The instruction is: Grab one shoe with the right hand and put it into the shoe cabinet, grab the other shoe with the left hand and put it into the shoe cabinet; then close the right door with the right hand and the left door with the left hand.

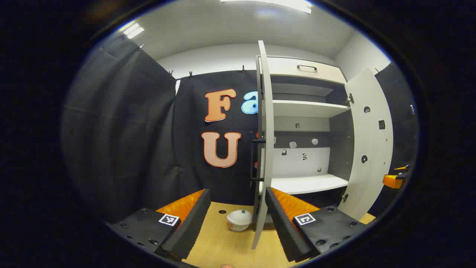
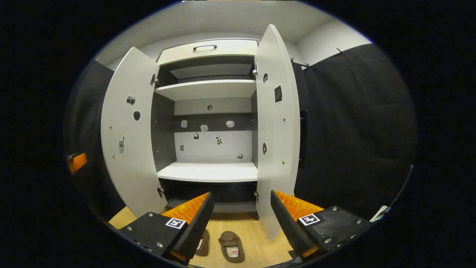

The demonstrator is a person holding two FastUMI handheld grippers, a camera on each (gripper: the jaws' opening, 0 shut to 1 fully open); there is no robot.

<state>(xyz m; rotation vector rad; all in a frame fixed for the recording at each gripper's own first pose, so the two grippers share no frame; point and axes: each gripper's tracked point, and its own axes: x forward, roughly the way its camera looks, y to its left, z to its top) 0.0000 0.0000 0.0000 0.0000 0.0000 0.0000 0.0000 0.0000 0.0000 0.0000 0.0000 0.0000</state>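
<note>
The shoe cabinet [image 2: 208,173] stands with both doors swung wide; its white shelves [image 1: 308,183] are bare. In the right gripper view two brown shoes lie side by side on the wooden floor before it: one shoe [image 2: 231,245] in full sight, the other shoe [image 2: 202,242] half hidden behind a finger. My right gripper [image 2: 241,219] hovers open above them, nothing between its fingers. The left door [image 2: 128,141] and right door [image 2: 277,126] flank the opening. My left gripper [image 1: 235,223] is open too, facing the left door's edge [image 1: 264,149]. The other gripper [image 1: 395,179] peeks in at the far right.
A small white bowl-like object [image 1: 239,220] sits on the wooden floor [image 1: 223,245] by the left door's foot. Black cloth walls [image 2: 353,130] close in on both sides. A drawer with a dark handle [image 2: 204,47] tops the cabinet. The left gripper [image 2: 76,162] shows at the far left edge.
</note>
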